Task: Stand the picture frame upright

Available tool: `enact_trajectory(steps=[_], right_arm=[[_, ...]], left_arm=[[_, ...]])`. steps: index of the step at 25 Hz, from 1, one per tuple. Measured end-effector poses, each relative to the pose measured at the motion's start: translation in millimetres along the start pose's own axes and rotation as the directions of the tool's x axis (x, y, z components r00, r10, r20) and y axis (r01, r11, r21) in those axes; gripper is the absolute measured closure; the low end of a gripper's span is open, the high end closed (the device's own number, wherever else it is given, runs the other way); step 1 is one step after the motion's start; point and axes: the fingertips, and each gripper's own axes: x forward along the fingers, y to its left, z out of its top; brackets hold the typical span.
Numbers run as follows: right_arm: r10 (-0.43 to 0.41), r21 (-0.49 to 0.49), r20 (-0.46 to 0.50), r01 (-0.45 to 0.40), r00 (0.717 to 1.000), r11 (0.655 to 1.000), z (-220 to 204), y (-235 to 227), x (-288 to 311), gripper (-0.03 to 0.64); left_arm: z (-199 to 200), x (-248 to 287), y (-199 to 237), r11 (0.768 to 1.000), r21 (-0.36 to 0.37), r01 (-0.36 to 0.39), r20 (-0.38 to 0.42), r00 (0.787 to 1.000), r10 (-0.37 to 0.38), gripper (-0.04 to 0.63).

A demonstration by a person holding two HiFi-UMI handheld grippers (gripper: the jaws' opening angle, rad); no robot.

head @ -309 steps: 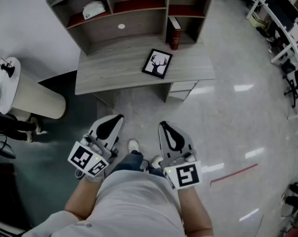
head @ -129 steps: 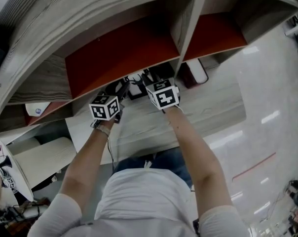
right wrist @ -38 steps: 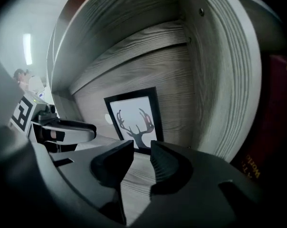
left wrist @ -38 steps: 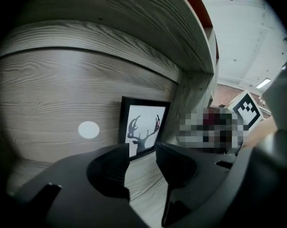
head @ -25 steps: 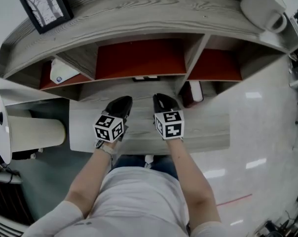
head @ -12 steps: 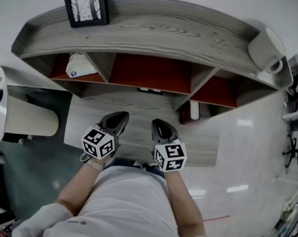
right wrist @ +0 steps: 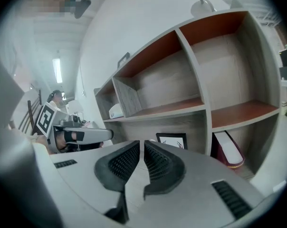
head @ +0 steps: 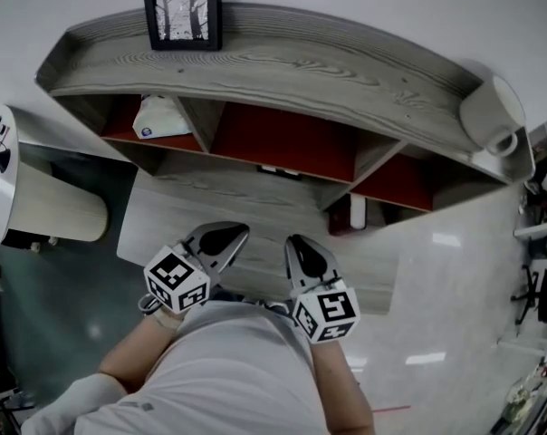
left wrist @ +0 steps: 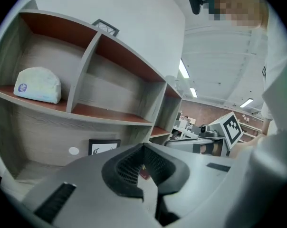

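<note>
The deer picture frame (right wrist: pixel 172 140) stands upright on the desk (head: pixel 178 216), leaning against the back panel under the shelves. It appears in the left gripper view as a black-framed picture (left wrist: pixel 104 147) and in the head view as a small dark sliver (head: pixel 279 169). Both grippers hang over the desk's near edge, well back from the frame. My left gripper (head: pixel 226 236) (left wrist: pixel 144 148) is shut with nothing in it. My right gripper (head: pixel 302 248) (right wrist: pixel 141 146) shows a thin slit between its pads, and nothing lies between them.
A shelf unit with red-lined compartments rises over the desk. A white pouch (head: pixel 160 116) lies in its left compartment, and a red book (head: pixel 358 212) lies under the right one. On top stand a tree picture (head: pixel 181 7) and a white mug (head: pixel 491 116). A round white side table (head: pixel 2 170) is at the left.
Both grippers have drawn back from the shelves toward the person's body. The head view has lifted, so the shelf top shows more fully. The left jaws have closed.
</note>
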Motion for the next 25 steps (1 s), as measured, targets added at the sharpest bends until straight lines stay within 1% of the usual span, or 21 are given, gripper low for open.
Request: enact_trajectory(steps=[4, 7, 13, 20, 25], right_arm=[[0.017, -0.021, 0.013, -0.017, 1.000, 1.000, 6.7, 4.7, -4.5, 0.577], [0.017, -0.019, 0.021, -0.016, 1.000, 1.000, 10.6, 6.4, -9.0, 0.577], [0.011, -0.004, 0.018, -0.011, 1.000, 1.000, 7.5, 4.8, -9.2, 0.577], [0.026, 0.000, 0.038, -0.026, 0.999, 1.000, 15.4, 9.2, -6.0, 0.578], [0.030, 0.001, 0.035, -0.030, 0.999, 1.000, 15.3, 10.6, -3.6, 0.578]], left_arm=[[6.0, -6.8, -5.4, 1.000, -0.009, 0.013, 0.016, 1.000, -0.013, 0.580], [7.1, -8.5, -6.0, 1.000, -0.007, 0.016, 0.020, 1.000, -0.015, 0.580], [6.3, -8.3, -1.9, 0.999, -0.032, 0.023, 0.025, 0.999, -0.022, 0.580], [5.3, -9.7, 3.8, 0.999, -0.043, 0.019, 0.027, 0.999, -0.018, 0.580], [3.6, -10.0, 5.9, 0.999, -0.048, 0.018, 0.025, 1.000, -0.017, 0.580]])
